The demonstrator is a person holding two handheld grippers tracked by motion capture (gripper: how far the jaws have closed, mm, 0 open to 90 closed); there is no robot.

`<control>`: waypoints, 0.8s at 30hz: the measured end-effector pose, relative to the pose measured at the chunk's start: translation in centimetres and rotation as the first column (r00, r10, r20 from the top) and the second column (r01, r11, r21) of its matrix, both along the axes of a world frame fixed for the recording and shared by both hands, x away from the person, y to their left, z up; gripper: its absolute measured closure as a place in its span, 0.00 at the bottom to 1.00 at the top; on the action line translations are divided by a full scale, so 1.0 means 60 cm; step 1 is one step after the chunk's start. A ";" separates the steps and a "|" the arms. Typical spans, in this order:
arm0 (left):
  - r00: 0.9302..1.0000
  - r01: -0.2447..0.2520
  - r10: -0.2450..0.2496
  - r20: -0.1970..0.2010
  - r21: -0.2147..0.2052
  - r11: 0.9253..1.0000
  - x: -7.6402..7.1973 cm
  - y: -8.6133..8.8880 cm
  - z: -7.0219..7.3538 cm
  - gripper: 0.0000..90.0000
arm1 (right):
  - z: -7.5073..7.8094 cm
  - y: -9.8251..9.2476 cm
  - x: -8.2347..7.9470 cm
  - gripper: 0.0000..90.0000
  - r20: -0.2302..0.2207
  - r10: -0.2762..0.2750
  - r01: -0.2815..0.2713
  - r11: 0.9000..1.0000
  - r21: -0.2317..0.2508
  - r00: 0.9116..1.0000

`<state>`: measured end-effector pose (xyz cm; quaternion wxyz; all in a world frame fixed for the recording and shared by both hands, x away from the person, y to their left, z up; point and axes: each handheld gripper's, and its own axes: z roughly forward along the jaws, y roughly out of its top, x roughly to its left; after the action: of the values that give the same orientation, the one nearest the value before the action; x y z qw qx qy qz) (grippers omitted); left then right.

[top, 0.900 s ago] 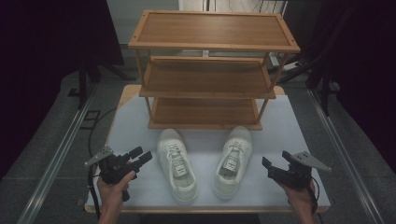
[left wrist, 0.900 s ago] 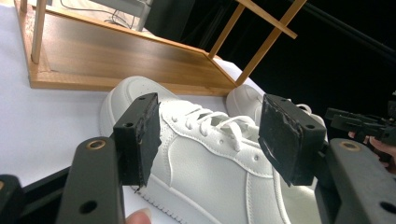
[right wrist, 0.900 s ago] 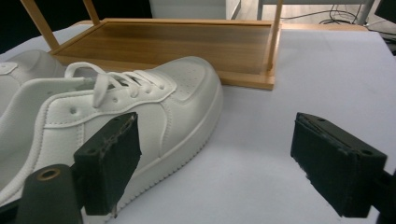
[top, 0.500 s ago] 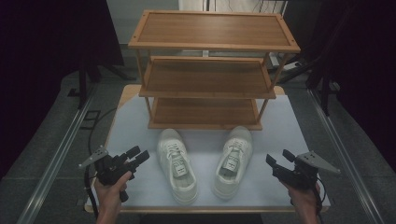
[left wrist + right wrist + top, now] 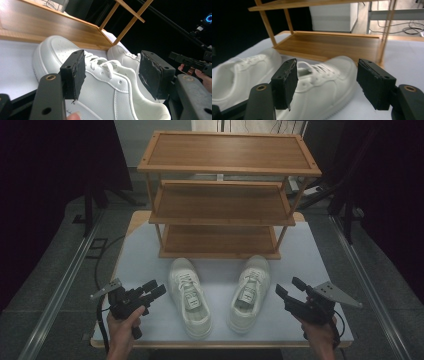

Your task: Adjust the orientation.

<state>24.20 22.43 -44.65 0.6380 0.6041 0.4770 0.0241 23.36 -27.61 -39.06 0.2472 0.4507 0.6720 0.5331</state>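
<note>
The approach to a pair of white sneakers is judged to be in hand; the left gripper (image 5: 156, 290) is held with jaws wide and empty just beside the left sneaker (image 5: 190, 296), and the right gripper (image 5: 290, 287), likewise wide and empty, is aimed at the right sneaker (image 5: 249, 292) near it. Each shoe is seen between its gripper's jaws but untouched; next, a closing in on each sneaker's side is probably called for, before any lift toward the wooden shoe rack (image 5: 220, 217) beyond.

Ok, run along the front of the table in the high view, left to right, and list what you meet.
Left tool → left shoe → right shoe → right tool. Both tools stand open, apart from the shoes.
</note>
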 end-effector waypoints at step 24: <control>0.999 0.034 -0.033 0.030 -0.042 0.999 -0.013 -0.004 0.017 0.41 | -0.006 0.156 -0.039 0.86 -0.034 0.308 -0.309 0.949 -0.068 0.951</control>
<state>23.41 22.20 -43.63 0.6579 0.5979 0.4578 0.0123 21.01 -18.26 -39.40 0.1691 0.3371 0.7558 0.5353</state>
